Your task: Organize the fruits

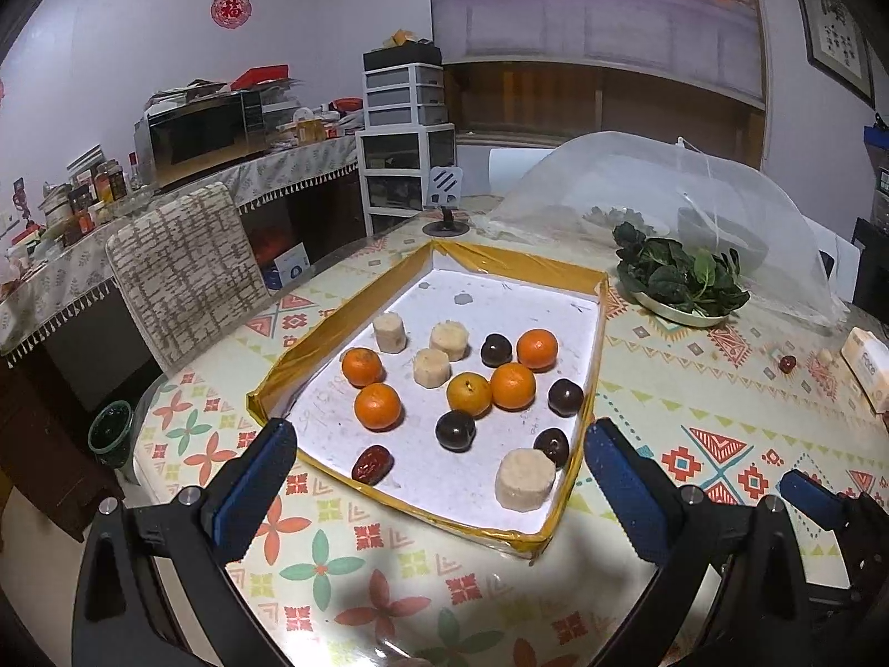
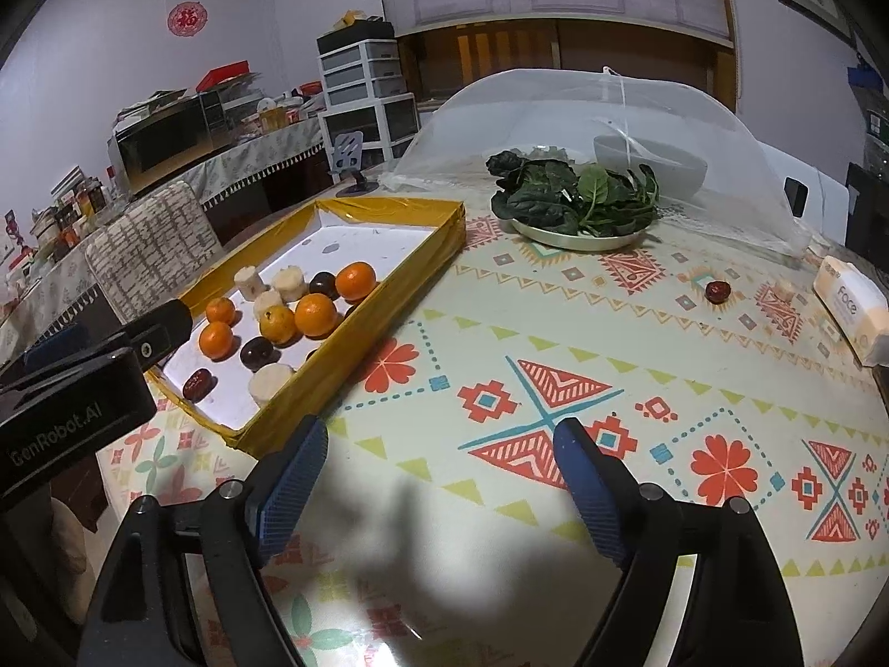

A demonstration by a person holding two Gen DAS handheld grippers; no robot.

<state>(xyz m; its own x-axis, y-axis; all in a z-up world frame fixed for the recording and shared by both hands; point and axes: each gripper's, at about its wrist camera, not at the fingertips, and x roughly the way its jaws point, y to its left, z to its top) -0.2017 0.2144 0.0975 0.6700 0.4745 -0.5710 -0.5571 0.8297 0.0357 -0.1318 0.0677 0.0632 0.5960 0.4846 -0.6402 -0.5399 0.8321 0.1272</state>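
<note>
A shallow yellow-edged tray (image 1: 589, 406) (image 2: 389, 300) lies on the patterned table. It holds several oranges (image 1: 378, 406) (image 2: 315, 315), several dark plums (image 1: 455, 429) (image 2: 256, 353), several pale banana chunks (image 1: 525, 479) (image 2: 269, 382) and a red date (image 1: 372, 465) (image 2: 198, 383). Another red date (image 2: 717, 291) (image 1: 787, 363) lies loose on the table at the far right. My left gripper (image 1: 439, 472) is open and empty, hovering over the tray's near edge. My right gripper (image 2: 441, 472) is open and empty over bare table, right of the tray.
A metal plate of spinach (image 1: 683, 278) (image 2: 578, 205) sits beyond the tray, in front of a mesh food cover (image 2: 600, 128). A tissue pack (image 2: 850, 305) lies at the right edge. A chair (image 1: 183, 272) and a green cup (image 1: 111, 433) are at the left.
</note>
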